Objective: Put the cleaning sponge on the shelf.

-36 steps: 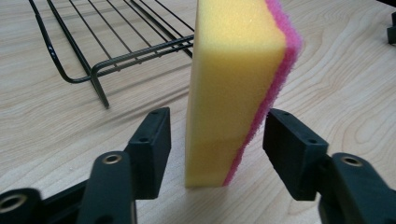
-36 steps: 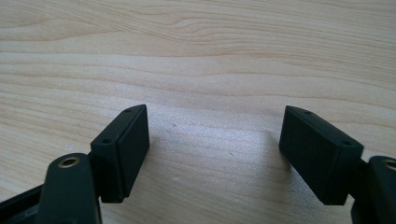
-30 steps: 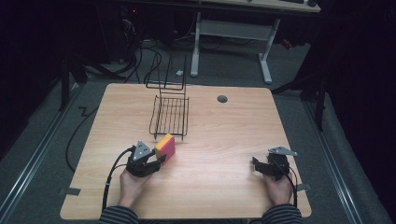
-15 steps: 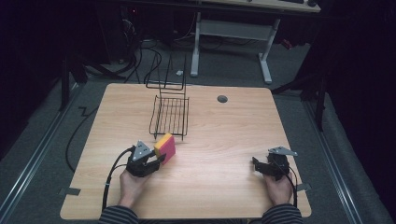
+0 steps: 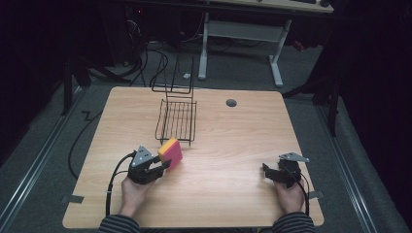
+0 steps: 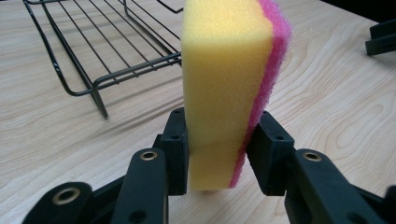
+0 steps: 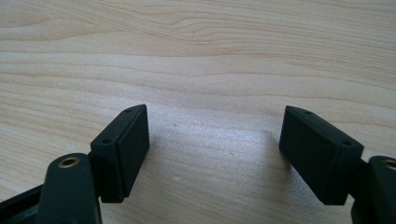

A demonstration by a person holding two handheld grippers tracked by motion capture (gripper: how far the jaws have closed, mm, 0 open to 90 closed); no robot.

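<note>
Change: none seen; both grippers and sponge lie as half a second ago.
Left gripper: clamped on sponge, near table front-left, just before wire rack.
Right gripper: jaws wide, empty, front-right edge.
Obscured: sponge's lower end between jaws.

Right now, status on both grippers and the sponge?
Left gripper shut on sponge, held upright just short of the wire rack. Right gripper open, empty, over bare table. Nothing between sponge and rack.
</note>
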